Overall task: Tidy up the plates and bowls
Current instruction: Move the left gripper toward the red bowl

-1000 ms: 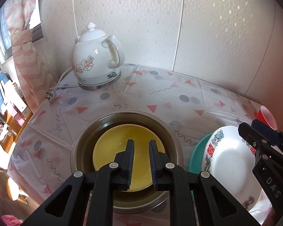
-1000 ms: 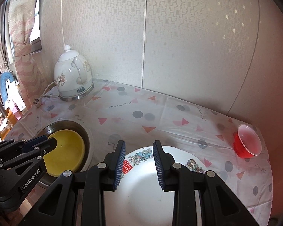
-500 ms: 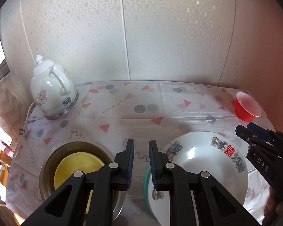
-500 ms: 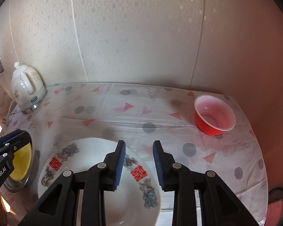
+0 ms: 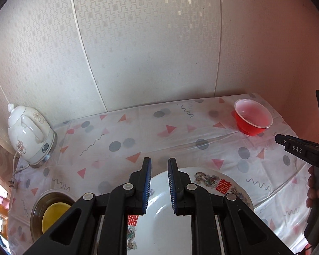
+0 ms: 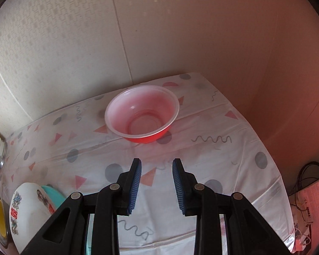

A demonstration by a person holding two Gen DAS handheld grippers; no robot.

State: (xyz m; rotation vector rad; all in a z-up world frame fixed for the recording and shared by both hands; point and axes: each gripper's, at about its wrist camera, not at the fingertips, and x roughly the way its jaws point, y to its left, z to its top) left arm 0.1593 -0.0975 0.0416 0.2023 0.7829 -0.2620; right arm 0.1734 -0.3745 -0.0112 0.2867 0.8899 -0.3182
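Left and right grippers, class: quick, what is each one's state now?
Left gripper: jaws open, holding nothing, above the white plate.
Right gripper: jaws open, holding nothing, pointed toward the red bowl.

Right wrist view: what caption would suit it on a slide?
Open right gripper faces an empty red bowl on the patterned tablecloth, nothing held.

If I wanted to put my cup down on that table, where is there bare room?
The widest bare cloth lies mid-table, between the white kettle, the red bowl and the white plate. There is another free patch on the near side of the red bowl. The near left is crowded: metal bowl with yellow plate inside, white plate alongside.
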